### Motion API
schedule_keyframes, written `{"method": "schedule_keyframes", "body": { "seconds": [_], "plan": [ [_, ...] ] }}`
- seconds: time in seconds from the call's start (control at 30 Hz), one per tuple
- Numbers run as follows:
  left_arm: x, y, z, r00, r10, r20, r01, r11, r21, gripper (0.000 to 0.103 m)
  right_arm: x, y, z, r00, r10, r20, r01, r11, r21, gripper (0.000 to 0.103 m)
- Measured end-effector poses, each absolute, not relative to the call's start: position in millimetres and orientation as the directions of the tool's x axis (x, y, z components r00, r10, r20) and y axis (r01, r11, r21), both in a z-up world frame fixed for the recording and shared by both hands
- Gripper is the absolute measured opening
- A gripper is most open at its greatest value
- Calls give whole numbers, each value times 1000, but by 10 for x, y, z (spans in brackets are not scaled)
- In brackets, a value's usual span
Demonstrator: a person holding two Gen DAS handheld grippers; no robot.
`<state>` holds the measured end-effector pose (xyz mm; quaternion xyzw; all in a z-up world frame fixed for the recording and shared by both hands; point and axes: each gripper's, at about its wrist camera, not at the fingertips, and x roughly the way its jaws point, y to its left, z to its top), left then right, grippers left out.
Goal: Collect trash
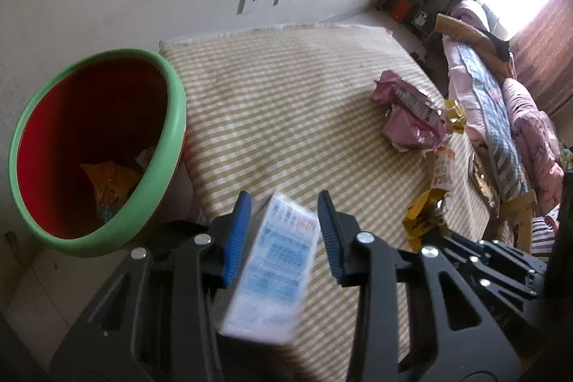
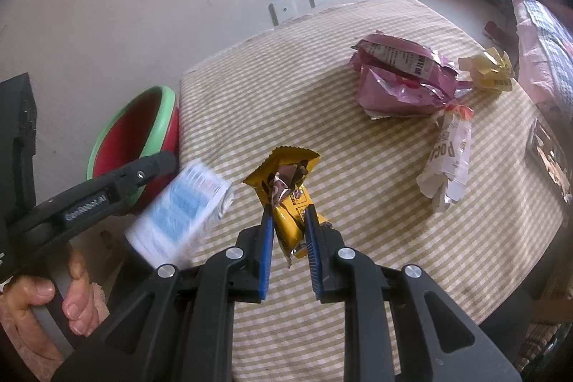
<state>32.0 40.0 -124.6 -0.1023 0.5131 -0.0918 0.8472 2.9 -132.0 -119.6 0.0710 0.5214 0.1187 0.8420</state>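
Carton (image 1: 272,267) blurred between left gripper (image 1: 283,235) pads – seemingly loose, jaws apart; carry over bin (image 1: 96,153) rim before dropping. Right gripper (image 2: 288,235) clamped on yellow wrapper (image 2: 286,199).

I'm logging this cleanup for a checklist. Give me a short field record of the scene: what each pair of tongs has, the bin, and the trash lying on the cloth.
left tongs: blurred blue-and-white carton between the pads; grip unclear
right tongs: shut on yellow wrapper
bin: red with a green rim, beside the striped cloth; orange wrapper inside
on cloth: pink bag, white packet, small yellow wrapper
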Motion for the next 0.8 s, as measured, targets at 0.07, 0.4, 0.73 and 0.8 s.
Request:
{"method": "schedule_keyframes", "body": {
  "seconds": [0.07,0.4,0.73,0.8],
  "plan": [
    [327,405,-1308,426,-272,-863,50,959,-277,37,32,-1311,-1201,425,275,-862,-126,961,245,18],
    [206,354,-1392,380,-265,-886,120,964,-236,57,24,-1315,-1261,415,273,-868,-110,962,250,19],
    [161,219,-1574,299,-245,-922,184,963,-196,61,22,-1308,-1321,396,288,-872,-106,958,268,19],
    [163,204,-1599,287,-237,-928,188,964,-188,61,23,-1318,-1327,394,290,-872,-103,957,272,19]
  ]
}}
